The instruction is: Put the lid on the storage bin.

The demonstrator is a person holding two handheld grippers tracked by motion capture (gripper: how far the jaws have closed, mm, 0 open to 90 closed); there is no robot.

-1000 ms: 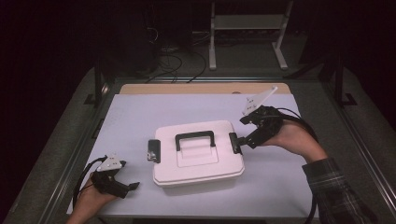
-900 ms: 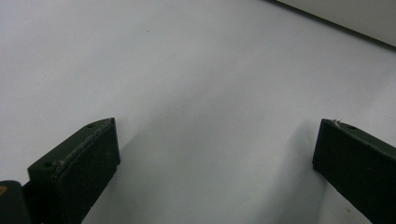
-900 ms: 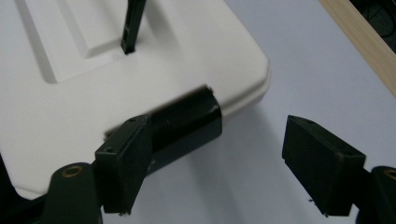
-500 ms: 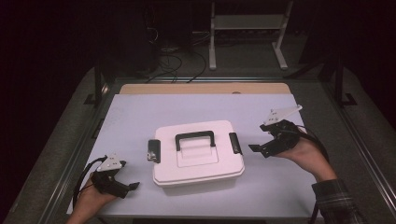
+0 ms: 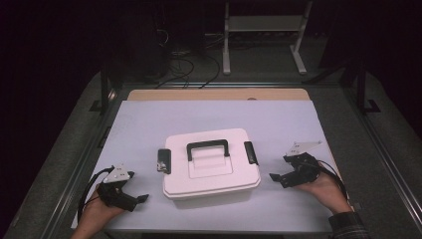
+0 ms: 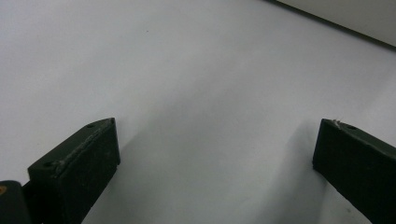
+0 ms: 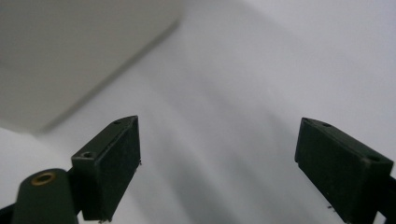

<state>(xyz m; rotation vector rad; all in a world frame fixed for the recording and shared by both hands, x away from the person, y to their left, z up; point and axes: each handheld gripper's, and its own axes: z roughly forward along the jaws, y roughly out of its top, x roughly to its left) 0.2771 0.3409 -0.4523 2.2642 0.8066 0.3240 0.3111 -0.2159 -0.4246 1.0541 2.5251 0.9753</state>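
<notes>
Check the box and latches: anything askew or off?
One thing: the left latch is flipped outward, away from the box, while the right latch lies snug against the lid. The box sits slightly rotated on the mat. No spill or damage shows. Left gripper and right gripper are open, apart from the box.

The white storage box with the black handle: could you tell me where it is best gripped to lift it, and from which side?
Probably by the black handle on the lid of the white storage box, coming from straight above. It spans the lid's middle over a recess that may leave room for a jaw. The right gripper is open beside the box, as is the left gripper.
</notes>
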